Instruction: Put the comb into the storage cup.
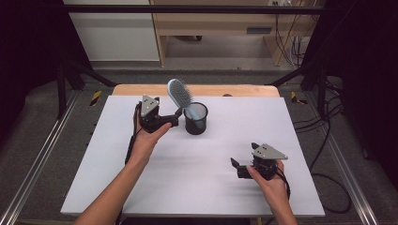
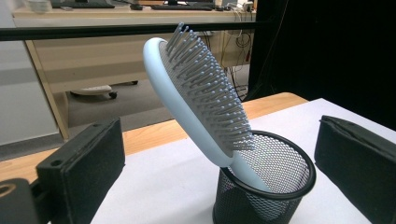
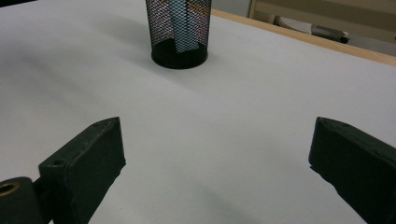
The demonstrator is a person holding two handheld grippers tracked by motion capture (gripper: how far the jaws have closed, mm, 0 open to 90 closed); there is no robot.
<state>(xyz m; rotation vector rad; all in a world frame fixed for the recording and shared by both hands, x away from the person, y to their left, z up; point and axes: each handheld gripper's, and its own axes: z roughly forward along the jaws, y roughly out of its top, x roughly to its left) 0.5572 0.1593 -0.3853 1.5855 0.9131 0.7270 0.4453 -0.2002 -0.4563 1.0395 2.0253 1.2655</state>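
the light-blue hairbrush [image 1: 179, 93] stands handle-down in the black mesh cup [image 1: 195, 118] toward 12 o'clock on the white tabletop [image 1: 197, 187], head leaning to 10; the left tongs [image 1: 179, 112] sit just beside the cup at its 9, jaws apart, empty; the right tongs [image 1: 237, 165], at 4, gape idle; seemingly a release or reach; next, a clean close or retreat.

White-covered table [image 1: 197, 173] with a bare wooden strip along its far edge, a black mesh cup [image 1: 195, 118] standing directly on the white surface toward the far side, left of centre, nothing else visibly lying on the table top.
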